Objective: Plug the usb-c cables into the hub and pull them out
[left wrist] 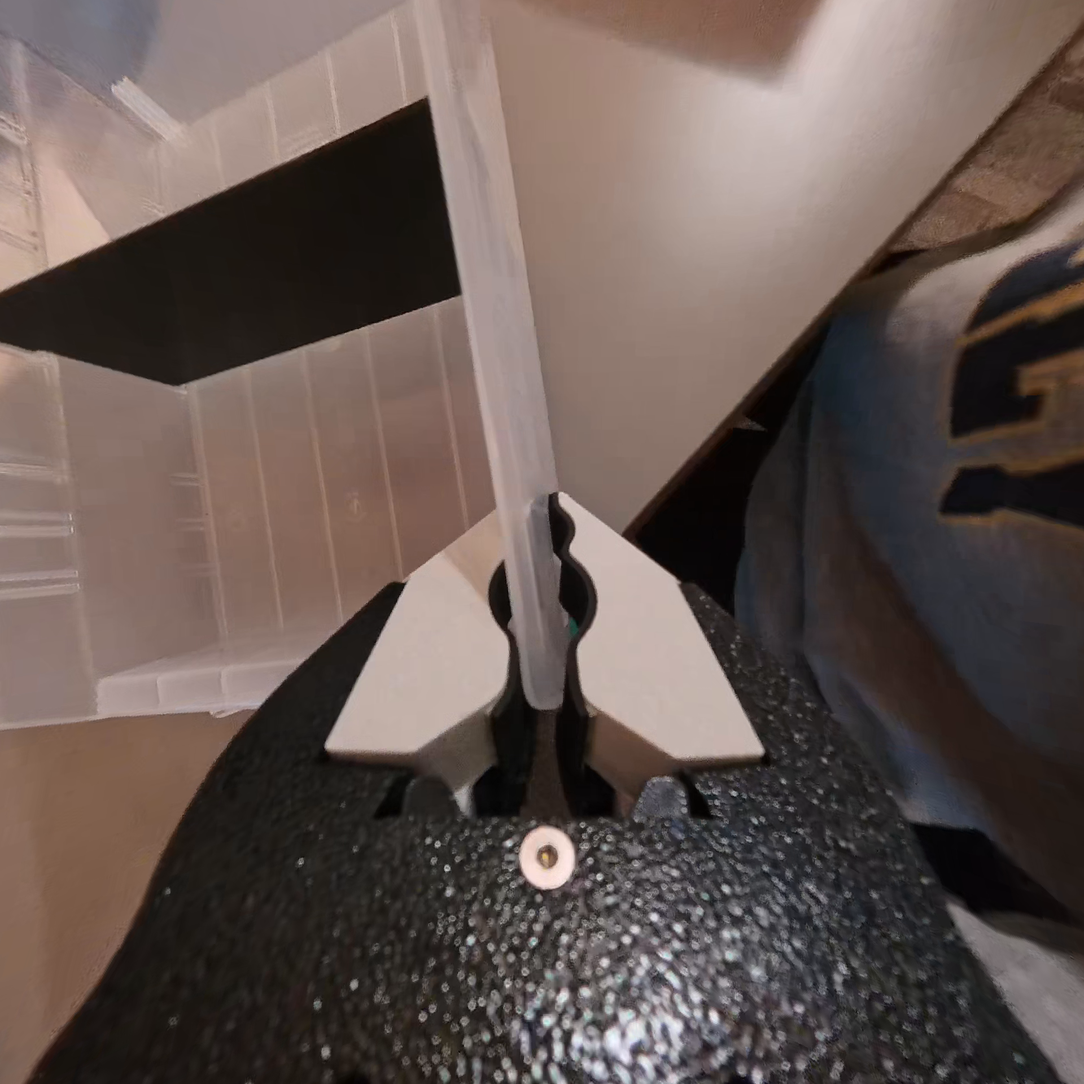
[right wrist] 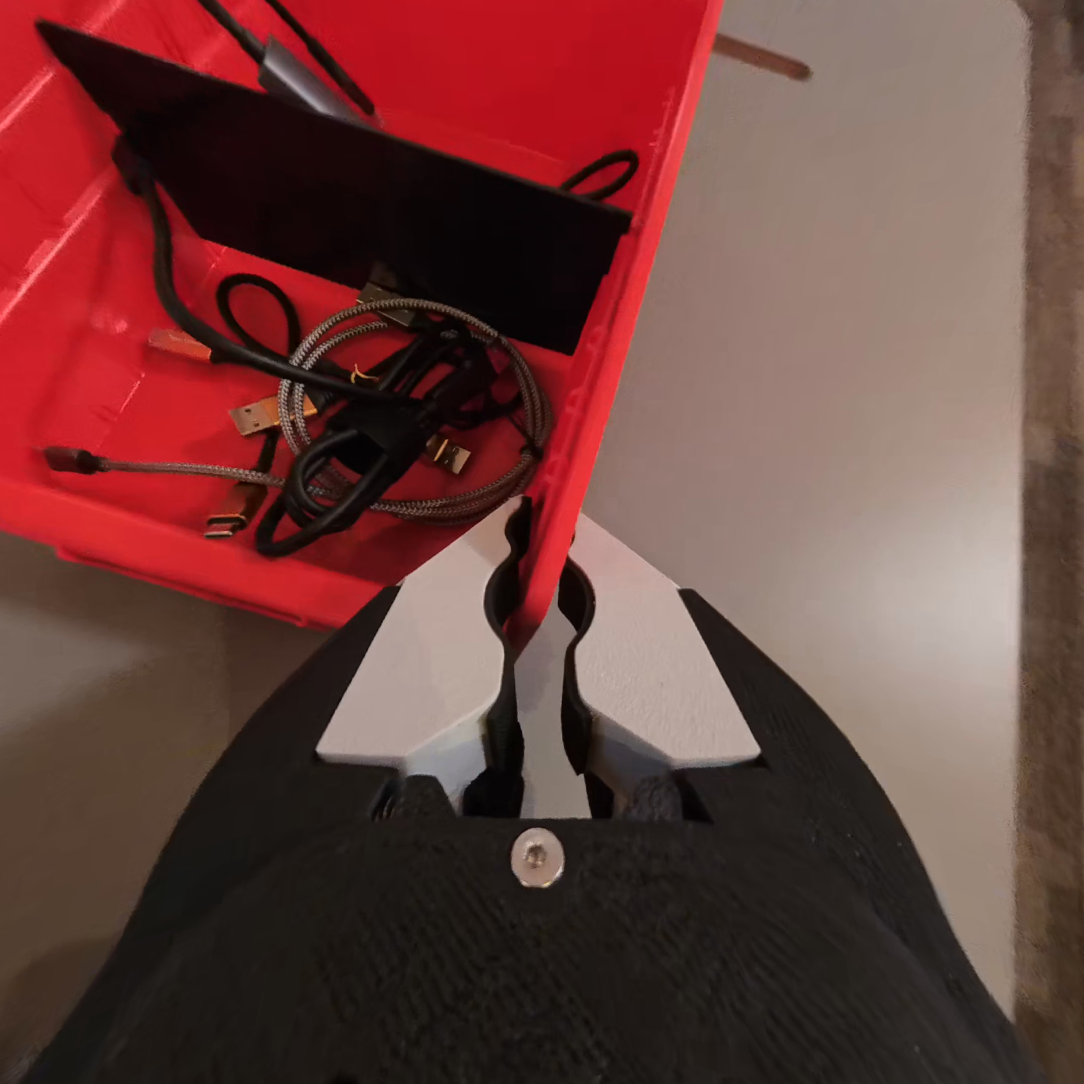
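In the left wrist view, my left claw (left wrist: 542,592) is clamped narrow on the rim of a clear plastic bin (left wrist: 493,328); that rim runs from between my fingers up toward 12 o'clock. A black divider (left wrist: 234,281) crosses the bin at 10 o'clock, and the ribbed clear walls fill the side from 8 to 11 o'clock. The pale worktop (left wrist: 674,264) shows at 1 o'clock, and a person's grey garment (left wrist: 880,528) with a dark printed patch sits at 3 o'clock. The view is blurred.

In the right wrist view, my right claw (right wrist: 542,586) straddles the side wall of a red bin (right wrist: 592,410), gripping it near the corner, with one finger inside and one outside. A black divider (right wrist: 363,211) splits this bin. The usb-c cables (right wrist: 375,422) lie tangled, black and grey braided, in the near compartment at 10 o'clock. The grey hub (right wrist: 299,76) lies past the divider at 11 o'clock. The pale worktop (right wrist: 821,410) spreads from 1 to 4 o'clock.
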The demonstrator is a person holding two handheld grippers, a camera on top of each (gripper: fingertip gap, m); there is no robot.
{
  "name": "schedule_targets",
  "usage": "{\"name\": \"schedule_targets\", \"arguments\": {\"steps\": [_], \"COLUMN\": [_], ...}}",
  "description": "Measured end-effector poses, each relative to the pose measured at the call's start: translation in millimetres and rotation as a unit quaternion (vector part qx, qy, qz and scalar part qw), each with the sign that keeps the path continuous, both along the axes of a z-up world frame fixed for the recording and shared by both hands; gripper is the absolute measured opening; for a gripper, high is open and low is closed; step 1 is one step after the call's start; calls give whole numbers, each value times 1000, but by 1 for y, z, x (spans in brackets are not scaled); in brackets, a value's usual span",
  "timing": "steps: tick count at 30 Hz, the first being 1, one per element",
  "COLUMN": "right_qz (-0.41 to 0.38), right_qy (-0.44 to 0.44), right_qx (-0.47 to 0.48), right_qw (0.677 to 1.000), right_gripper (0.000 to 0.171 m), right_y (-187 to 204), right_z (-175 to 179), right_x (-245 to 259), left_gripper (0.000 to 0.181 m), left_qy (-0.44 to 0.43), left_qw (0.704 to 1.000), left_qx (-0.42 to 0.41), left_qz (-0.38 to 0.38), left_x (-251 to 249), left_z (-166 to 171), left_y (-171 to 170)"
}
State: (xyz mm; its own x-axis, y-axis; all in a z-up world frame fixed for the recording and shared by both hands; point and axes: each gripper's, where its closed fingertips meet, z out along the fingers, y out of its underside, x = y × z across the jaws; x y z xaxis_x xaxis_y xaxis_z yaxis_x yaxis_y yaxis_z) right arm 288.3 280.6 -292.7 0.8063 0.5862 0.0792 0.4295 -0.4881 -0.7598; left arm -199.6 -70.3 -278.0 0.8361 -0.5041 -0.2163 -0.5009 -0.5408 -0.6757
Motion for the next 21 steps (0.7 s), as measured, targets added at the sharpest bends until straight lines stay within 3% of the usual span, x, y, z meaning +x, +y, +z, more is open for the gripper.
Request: {"name": "schedule_targets", "arguments": {"steps": [1, 10, 21], "right_qz": [14, 94, 112], "right_qy": [5, 26, 30], "right_qx": [0, 6, 30], "right_qw": [1000, 995, 993], "right_gripper": [4, 4, 5], "right_y": [7, 44, 21], "right_z": [0, 0, 0], "right_x": [-12, -143, -298], "left_gripper": [2, 2, 2], "left_qy": [7, 9, -8], "left_qw": [1000, 996, 992], "left_qx": [6, 17, -61], "left_qz": [-14, -86, -113], "left_x": [1, 13, 32], "left_z": [3, 18, 13], "left_y": [-8, -61, -132]}}
